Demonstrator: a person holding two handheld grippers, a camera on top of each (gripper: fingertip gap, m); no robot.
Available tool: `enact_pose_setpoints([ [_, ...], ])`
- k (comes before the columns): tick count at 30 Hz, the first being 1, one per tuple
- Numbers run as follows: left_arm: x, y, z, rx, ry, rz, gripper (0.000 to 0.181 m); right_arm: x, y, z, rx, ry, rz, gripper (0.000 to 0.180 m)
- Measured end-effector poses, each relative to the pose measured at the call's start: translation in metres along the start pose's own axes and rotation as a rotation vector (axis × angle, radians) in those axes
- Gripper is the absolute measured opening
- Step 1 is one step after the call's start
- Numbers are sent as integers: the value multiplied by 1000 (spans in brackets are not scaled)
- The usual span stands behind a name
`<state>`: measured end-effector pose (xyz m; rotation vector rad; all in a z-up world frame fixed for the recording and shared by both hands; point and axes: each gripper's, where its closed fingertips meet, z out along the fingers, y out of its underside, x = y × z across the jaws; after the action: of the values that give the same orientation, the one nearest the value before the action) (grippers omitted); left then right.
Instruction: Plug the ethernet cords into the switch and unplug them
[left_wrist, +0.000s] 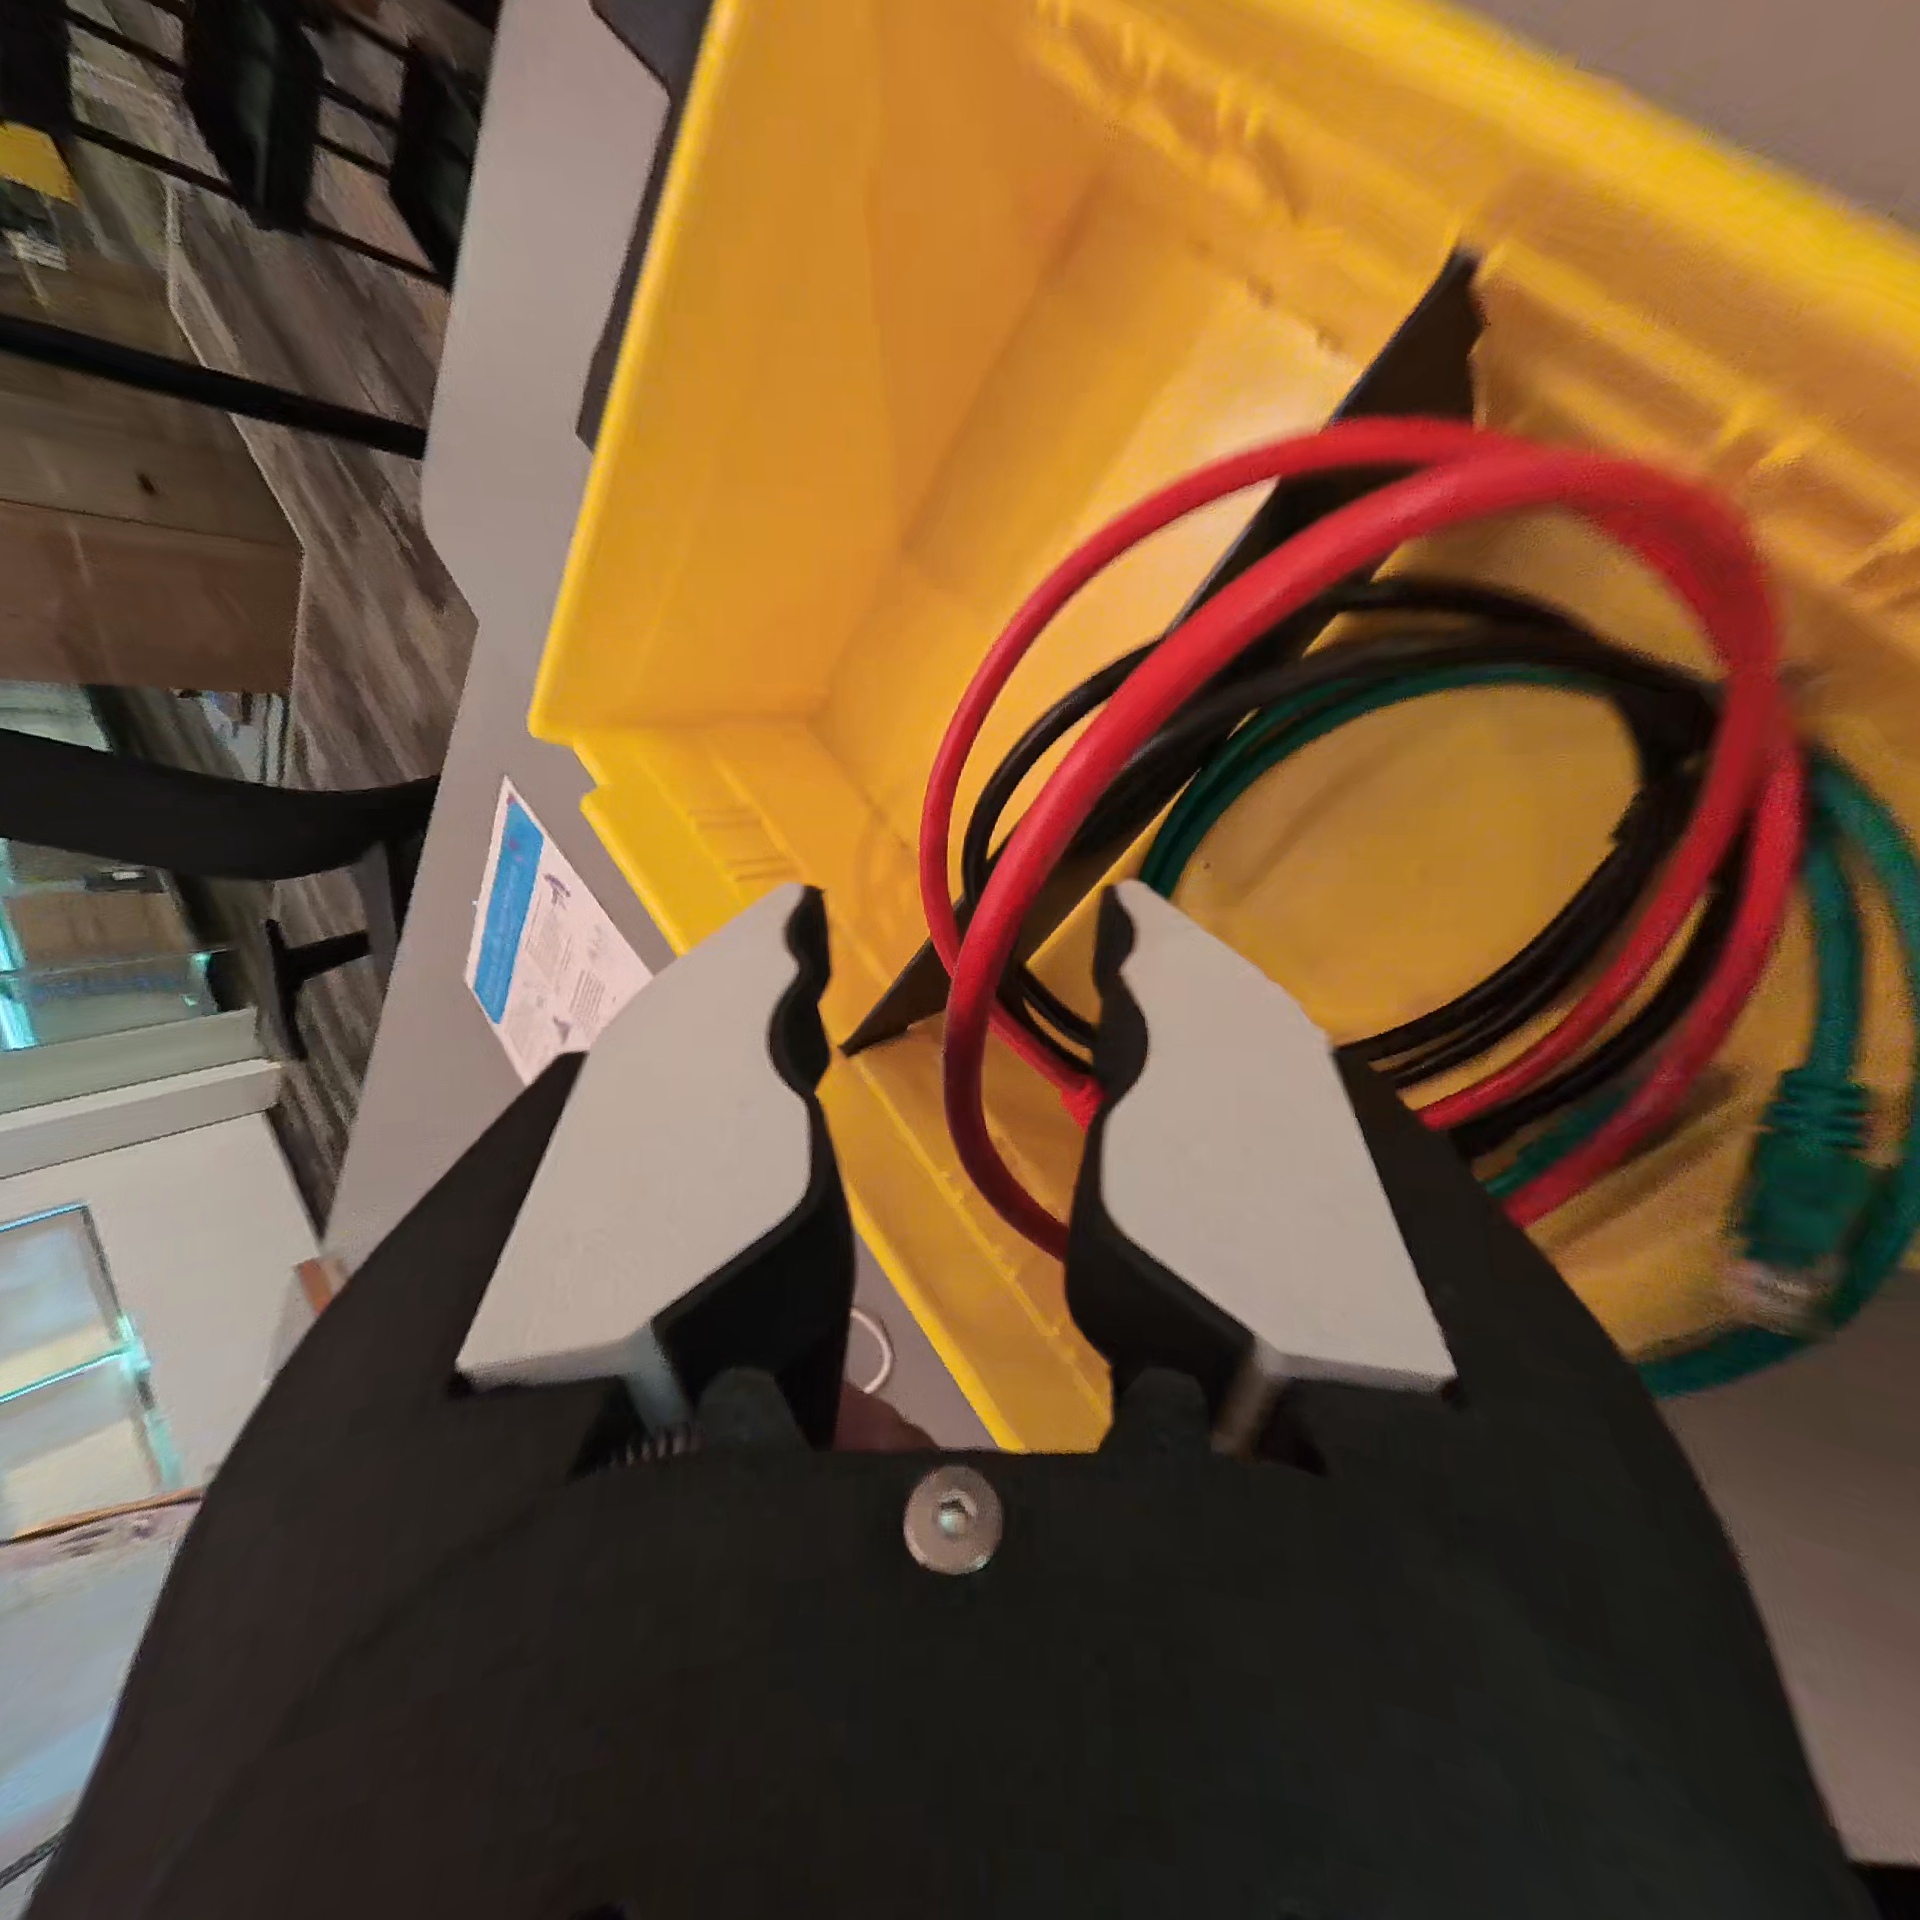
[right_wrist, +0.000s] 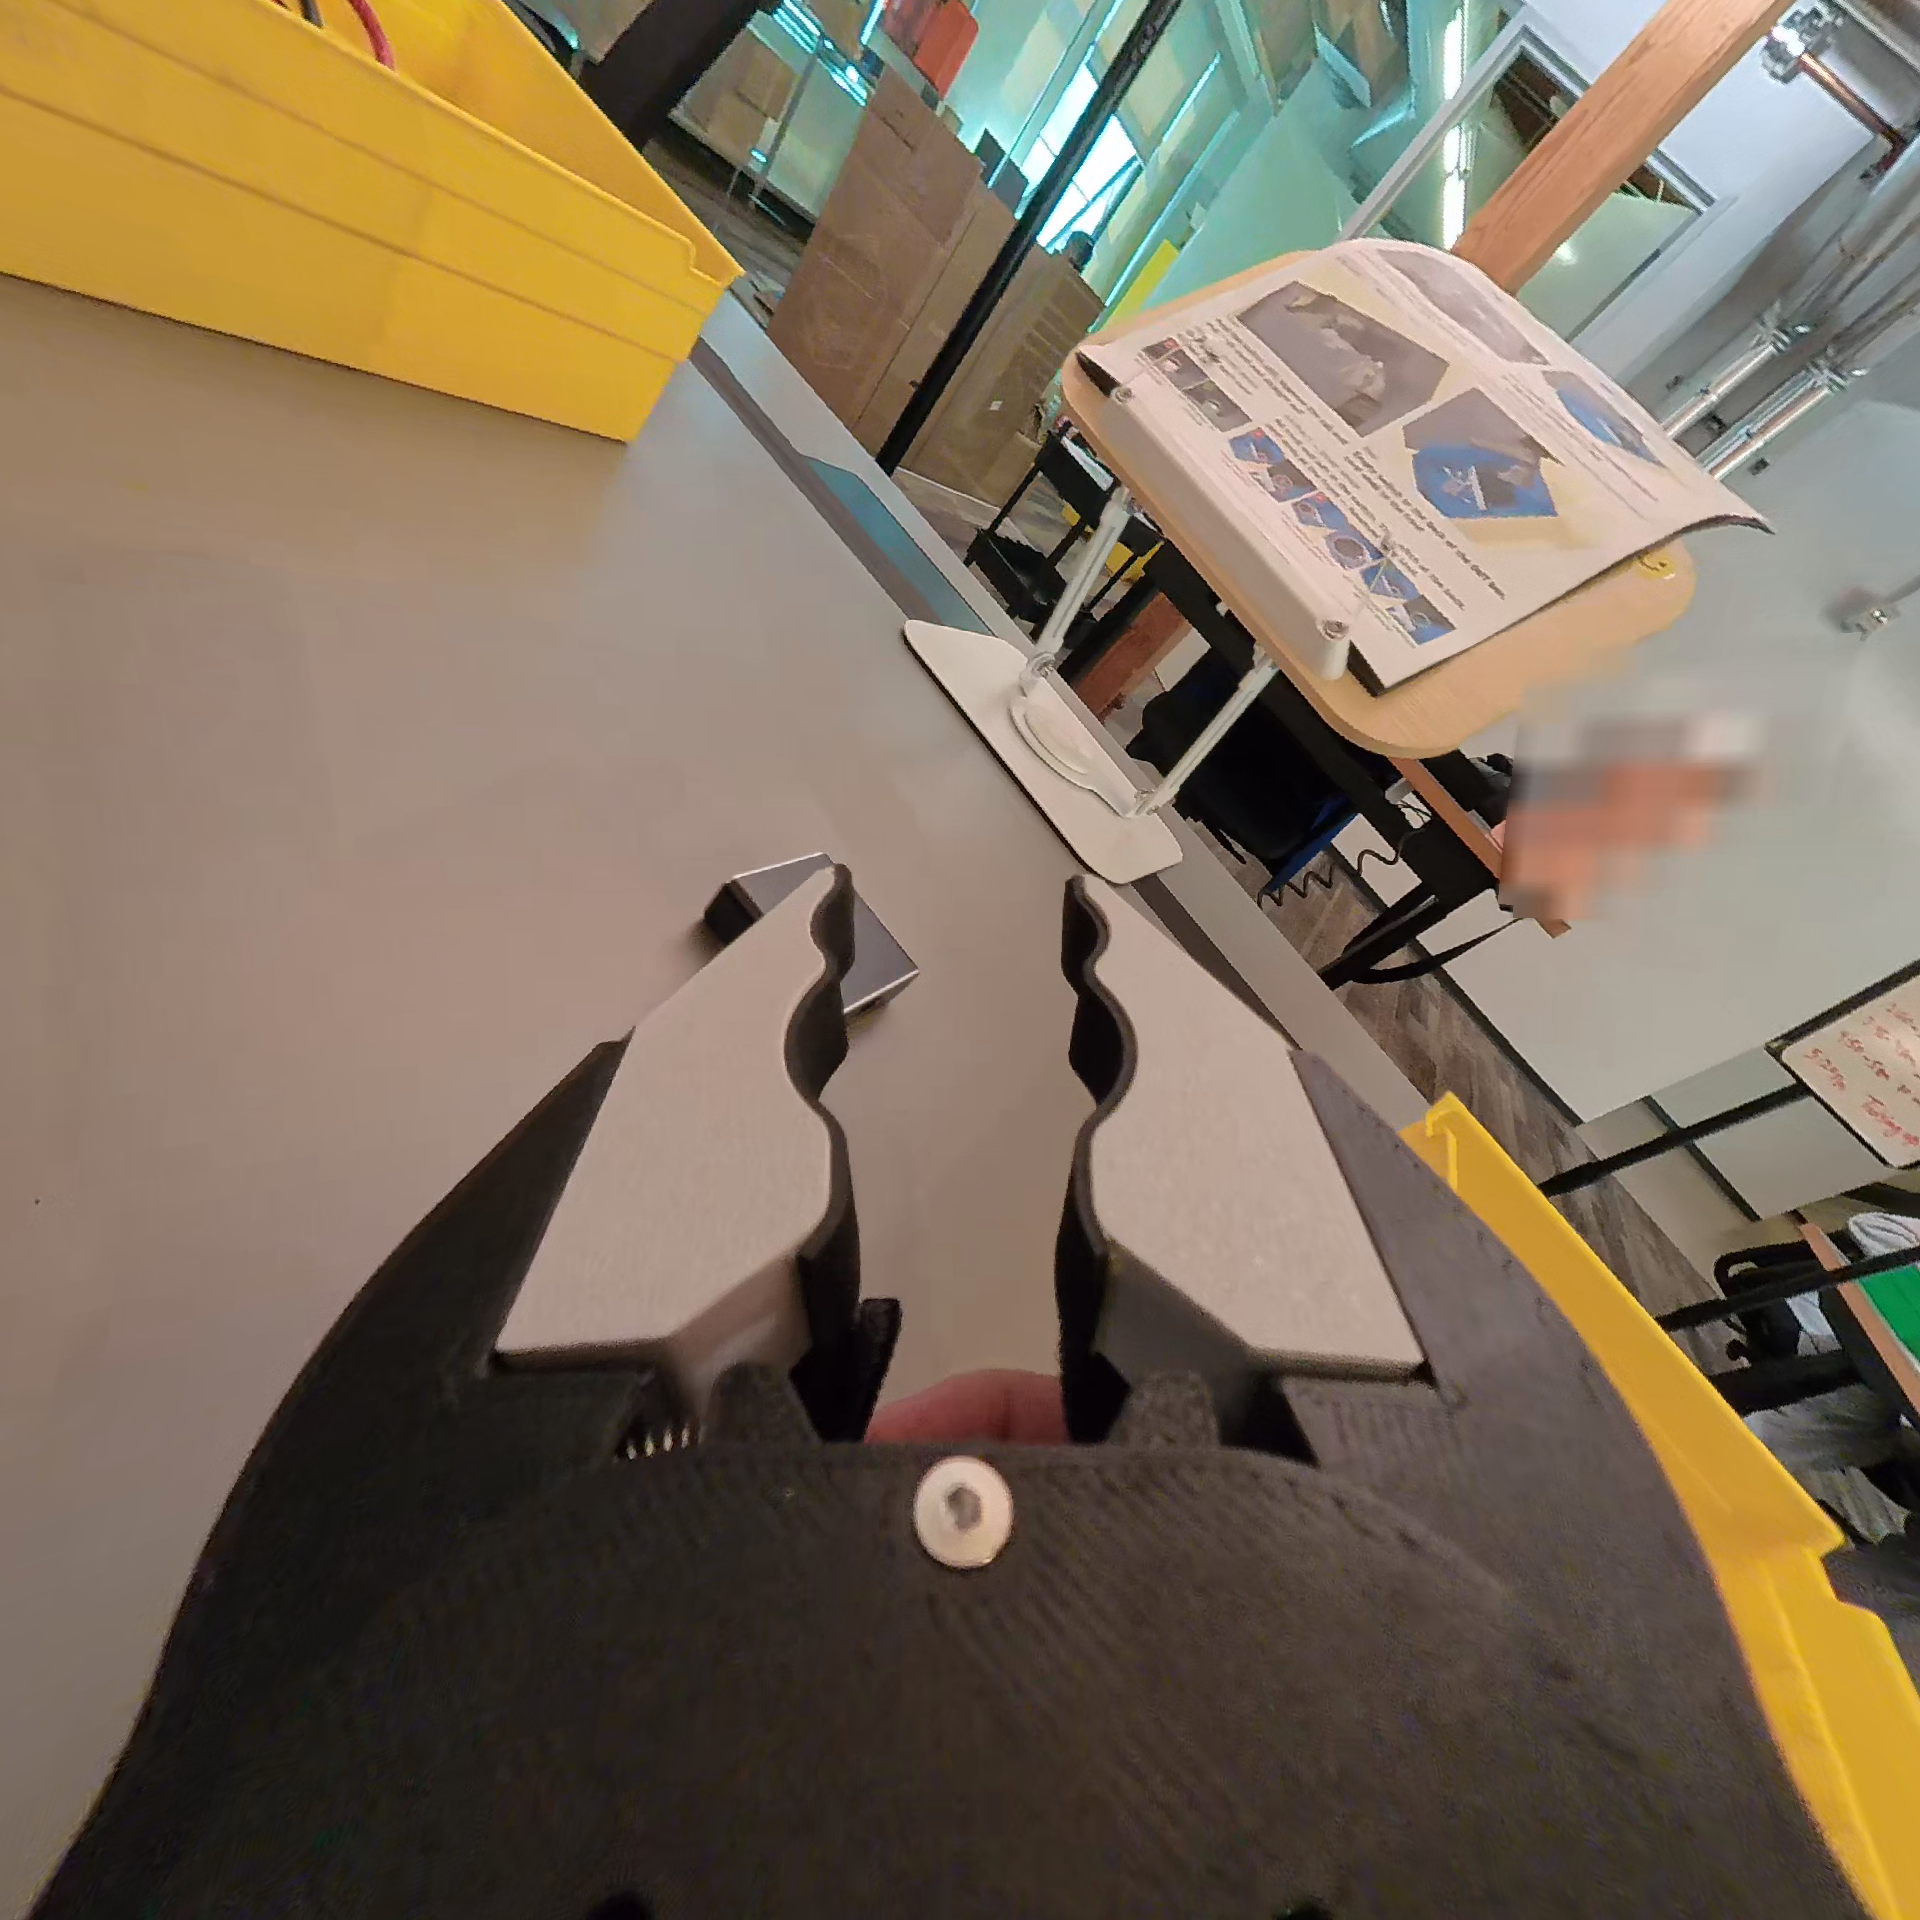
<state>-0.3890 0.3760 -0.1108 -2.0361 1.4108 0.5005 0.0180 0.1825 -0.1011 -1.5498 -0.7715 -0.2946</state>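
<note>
The grey table (right_wrist: 416, 727) stretched out beneath and ahead of both grippers. A yellow bin (left_wrist: 790, 436) lay straight ahead of the left gripper (left_wrist: 966, 935), split by a black divider (left_wrist: 1340, 436); the compartment to the left of the jaws held nothing visible, while the one to the right held the coiled cords. In the right wrist view the same kind of yellow bin (right_wrist: 343, 239) stood well ahead and to the left of the right gripper (right_wrist: 951, 914), and another yellow rim (right_wrist: 1662, 1455) ran close along its right side. A document stand (right_wrist: 1371, 499) with a printed page stood ahead and to the right, near the table edge.

The red cord (left_wrist: 1049, 769) looped highest, one strand passing down between the left jaws, which were spread and pinched nothing. The black cord (left_wrist: 1455, 623) and green cord (left_wrist: 1860, 935) coiled behind it, the green plug lying to the right. A printed sheet (left_wrist: 540, 935) lay left of the jaws.

The small grey switch (right_wrist: 873, 956) sat on the table just beyond the left finger of the right gripper, partly hidden by it; those jaws were spread and empty.
</note>
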Motion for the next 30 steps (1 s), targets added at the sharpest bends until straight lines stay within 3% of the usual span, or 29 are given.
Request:
enact_pose_setpoints([
  [4,-9,5,9,26,-77,-8,24,-7,-4,3,11,-19,-21,38],
  [9,-40,-12,-28,120,-206,-62,6,-8,-4,2,16,-25,-20,38],
  [23,-144,-82,-154,368,-512,-224,5,-5,-4,-1,21,-21,-15,38],
  [30,-141,-155,-209,518,-537,-149,6,-4,-3,-1,18,-20,-12,38],
])
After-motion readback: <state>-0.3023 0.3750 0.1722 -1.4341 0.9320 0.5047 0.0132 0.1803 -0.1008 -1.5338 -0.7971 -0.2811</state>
